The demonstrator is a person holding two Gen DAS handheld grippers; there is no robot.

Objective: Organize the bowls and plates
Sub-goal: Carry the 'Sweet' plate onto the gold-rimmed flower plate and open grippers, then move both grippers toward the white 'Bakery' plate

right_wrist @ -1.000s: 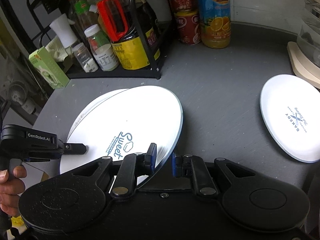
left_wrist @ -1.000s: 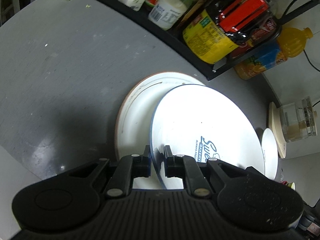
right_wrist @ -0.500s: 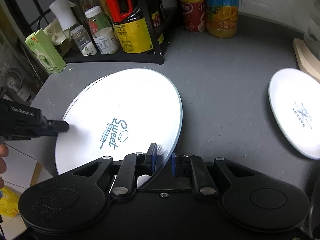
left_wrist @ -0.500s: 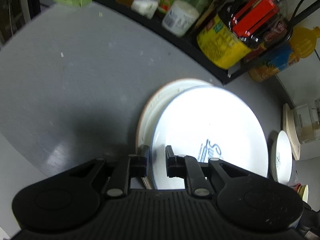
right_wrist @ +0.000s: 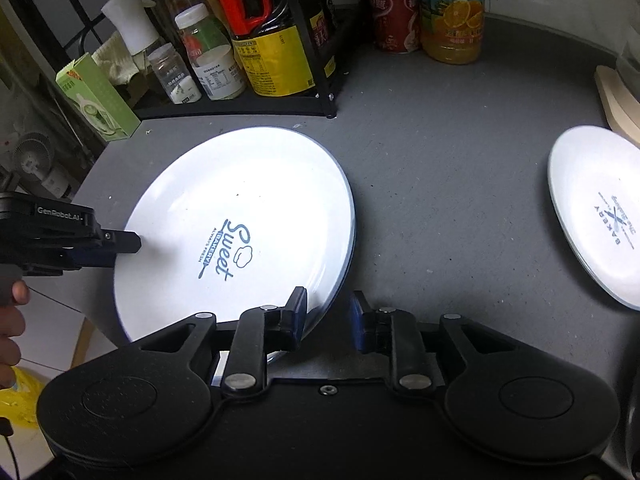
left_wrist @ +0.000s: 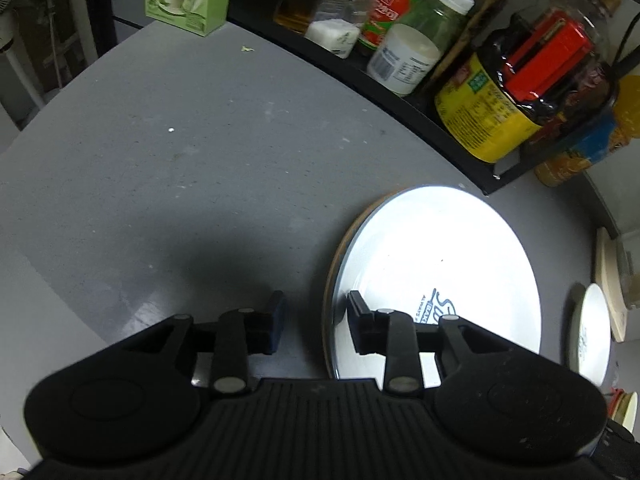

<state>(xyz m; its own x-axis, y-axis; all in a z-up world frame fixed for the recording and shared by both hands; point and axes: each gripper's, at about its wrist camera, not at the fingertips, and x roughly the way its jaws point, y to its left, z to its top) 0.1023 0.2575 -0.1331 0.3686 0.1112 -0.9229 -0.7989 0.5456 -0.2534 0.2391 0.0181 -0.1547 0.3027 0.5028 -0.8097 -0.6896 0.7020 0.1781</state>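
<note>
The large white plate (right_wrist: 236, 220), printed "Sweet" in blue, lies flat on top of a second plate (left_wrist: 340, 248), of which only a brown rim shows along the left edge in the left wrist view. The stack rests on the grey countertop (left_wrist: 180, 140), near the black condiment rack (right_wrist: 248, 108).

The left gripper (left_wrist: 316, 316) straddles the left edge of the stack. Its jaws have just been opening. The rims of both plates sit in the gap between the fingers, one finger over the plate face and the other over bare countertop; neither pad presses on the rim. The gripper is released.

The right gripper (right_wrist: 328, 312) straddles the near right edge of the large white plate. Its jaws have just been opening. The plate rim lies between the fingers, close to the left finger, with a clear gap to the right finger; whether the left pad touches the rim cannot be told. The gripper is released.

A smaller white plate (right_wrist: 600, 216), printed "Bakery", lies well apart to the right on the same countertop, just beside a pale wooden board (right_wrist: 616, 100). A person's hand (right_wrist: 12, 320) grasps the left gripper's handle at the left border of the right wrist view.
</note>
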